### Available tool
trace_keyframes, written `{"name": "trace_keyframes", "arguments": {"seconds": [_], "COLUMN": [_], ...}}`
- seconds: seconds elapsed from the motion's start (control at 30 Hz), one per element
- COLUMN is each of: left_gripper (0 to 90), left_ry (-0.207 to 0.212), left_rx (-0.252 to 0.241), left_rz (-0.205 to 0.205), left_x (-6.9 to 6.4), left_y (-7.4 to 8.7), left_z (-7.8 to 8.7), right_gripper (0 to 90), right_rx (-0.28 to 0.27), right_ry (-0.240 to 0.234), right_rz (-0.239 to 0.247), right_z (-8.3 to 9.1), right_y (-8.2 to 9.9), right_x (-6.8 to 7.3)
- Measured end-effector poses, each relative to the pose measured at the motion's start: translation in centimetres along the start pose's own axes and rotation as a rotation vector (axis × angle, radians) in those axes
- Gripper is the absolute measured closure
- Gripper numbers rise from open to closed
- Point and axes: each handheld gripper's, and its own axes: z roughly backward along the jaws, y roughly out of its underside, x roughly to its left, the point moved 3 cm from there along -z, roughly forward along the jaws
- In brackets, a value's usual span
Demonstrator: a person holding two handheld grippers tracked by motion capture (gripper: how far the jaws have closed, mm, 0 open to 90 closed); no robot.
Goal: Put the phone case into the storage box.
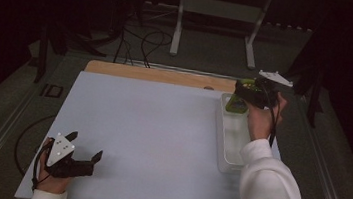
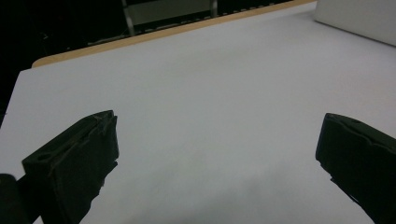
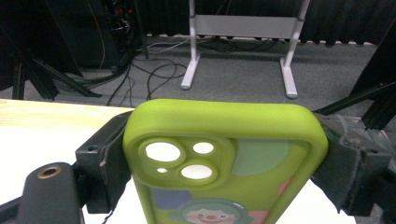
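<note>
White sheeting covers most of the worktop [image 1: 149, 141], with a strip of bare wood left showing along its far edge. At the near left corner the left gripper [image 1: 86, 148] is held low over the sheet by a hand [image 1: 52, 178] in a white cuff; its jaws are spread wide with nothing between them, and in the left gripper view [image 2: 217, 154] only bare white surface is seen between the two black jaws. Along the right edge of the worktop a clear plastic tray [image 1: 228, 158] is laid lengthwise, running from near to far. A white sleeve [image 1: 269, 195] is stretched beside and above this tray, and the right hand [image 1: 261, 120] is raised at its far end. There the right gripper [image 1: 240, 99] is seen at the far end of the tray, its jaws closed on a lime-green phone case [image 1: 238, 105]. In the right gripper view the phone case [image 3: 224, 163] is clamped at both long edges between the padded jaws, its camera cut-outs toward the upper left and a cartoon face printed lower down. Beyond the worktop, a white metal stand [image 1: 219, 14] and loose cables [image 1: 140, 45] are seen on the grey floor.
</note>
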Motion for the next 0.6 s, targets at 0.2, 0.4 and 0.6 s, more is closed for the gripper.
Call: {"name": "trace_keyframes", "arguments": {"seconds": [0.2,0.4,0.6], "left_gripper": [0.0,0.0,0.0], "left_ry": [-0.001,-0.001,-0.003], "left_rx": [-0.001,-0.001,-0.003], "left_rz": [0.000,0.001,0.002], "left_x": [0.0,0.0,0.1], "left_y": [0.0,0.0,0.0], "left_z": [0.0,0.0,0.1], "right_gripper": [15.6,15.6,15.5], "right_rx": [0.012,0.023,0.031], "right_ry": [0.004,0.008,0.010], "right_rz": [-0.001,-0.002,-0.004], "right_z": [-0.7,-1.3,-1.8], "right_y": [0.2,0.5,0.8], "right_x": [0.1,0.1,-0.1]}}
